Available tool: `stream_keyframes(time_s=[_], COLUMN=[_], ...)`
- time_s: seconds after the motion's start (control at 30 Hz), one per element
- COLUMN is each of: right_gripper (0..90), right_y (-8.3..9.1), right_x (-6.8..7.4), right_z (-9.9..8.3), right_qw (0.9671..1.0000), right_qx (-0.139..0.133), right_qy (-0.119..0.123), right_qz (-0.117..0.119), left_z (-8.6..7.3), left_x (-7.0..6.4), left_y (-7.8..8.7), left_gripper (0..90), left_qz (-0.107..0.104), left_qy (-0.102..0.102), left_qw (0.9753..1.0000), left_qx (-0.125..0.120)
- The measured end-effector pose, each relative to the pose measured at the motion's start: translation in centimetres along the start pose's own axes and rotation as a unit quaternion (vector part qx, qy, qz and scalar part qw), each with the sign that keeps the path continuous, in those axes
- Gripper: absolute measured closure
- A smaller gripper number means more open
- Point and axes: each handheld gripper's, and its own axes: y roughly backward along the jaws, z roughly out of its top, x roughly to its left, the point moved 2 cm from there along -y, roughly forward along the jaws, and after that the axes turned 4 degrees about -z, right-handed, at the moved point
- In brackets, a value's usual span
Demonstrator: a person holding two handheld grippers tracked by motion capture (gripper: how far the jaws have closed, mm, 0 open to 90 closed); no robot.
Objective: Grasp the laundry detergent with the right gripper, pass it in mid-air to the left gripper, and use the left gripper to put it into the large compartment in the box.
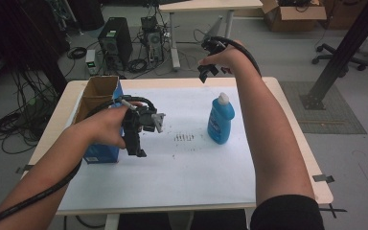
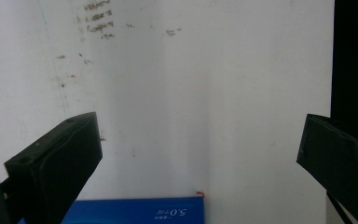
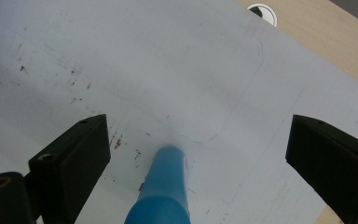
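A blue bottle [image 1: 220, 120] with a pale cap stands upright on the white paper sheet [image 1: 182, 167], right of centre. My right gripper [image 1: 206, 72] hangs high above the table's far edge; its jaws are wide open. In the right gripper view the bottle [image 3: 161, 196] rises from below, between the open jaws of the right gripper [image 3: 198, 140] but well beneath them. My left gripper [image 1: 138, 146] hovers over the paper beside an open blue and cardboard box [image 1: 98, 103], its jaws pointing down. The left gripper [image 2: 200, 144] is open and holds nothing, with the box's blue edge [image 2: 135, 212] below it.
The wooden table [image 1: 292, 115] ends close behind the bottle. A round cable port [image 3: 262, 13] sits in its top. On the floor beyond are a computer tower [image 1: 115, 40], tangled cables [image 1: 14, 124], another desk [image 1: 206, 7], an office chair [image 1: 345, 55] and a black post [image 1: 340, 57].
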Motion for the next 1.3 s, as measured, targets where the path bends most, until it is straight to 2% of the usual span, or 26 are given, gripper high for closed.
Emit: stream_keyframes(time_s=[0.23,0.27,0.37,0.53,0.87,0.97,1.03,1.3], right_gripper=[6.5,6.5,6.5,6.4,6.5,6.8,6.8,6.7], right_y=[0.4,0.3,0.2,0.0,1.4,1.6,1.7,2.6], right_x=[0.1,0.1,0.1,-0.3,-0.8,-0.6,-0.4,0.3], right_z=[0.1,0.0,-0.1,-0.9,-3.6,-4.7,-5.3,-7.8], right_qw=[1.0000,1.0000,1.0000,1.0000,0.9998,0.9998,0.9998,0.9998], right_qx=[-0.003,-0.004,-0.004,-0.002,-0.010,-0.012,-0.011,-0.018], right_qy=[0.000,-0.001,0.000,-0.009,-0.017,-0.018,-0.017,-0.008], right_qz=[-0.003,-0.003,-0.001,-0.001,-0.007,0.001,0.002,-0.011], left_z=[0.0,0.0,0.0,0.2,0.3,0.3,0.3,0.7], left_x=[-0.1,-0.2,-0.2,-0.2,-0.4,-0.3,-0.3,-0.4], left_y=[0.2,0.2,0.2,0.0,0.0,0.1,0.1,0.6], left_gripper=[0.2,0.2,0.2,0.2,0.2,0.2,0.2,0.2], left_qz=[0.002,-0.001,0.001,-0.004,-0.004,-0.001,-0.002,0.000], left_qy=[0.000,0.005,0.001,0.003,0.000,-0.003,0.002,0.000], left_qw=[1.0000,1.0000,1.0000,1.0000,1.0000,1.0000,0.9999,1.0000], left_qx=[0.003,0.003,0.000,0.006,0.009,0.009,0.010,0.004])
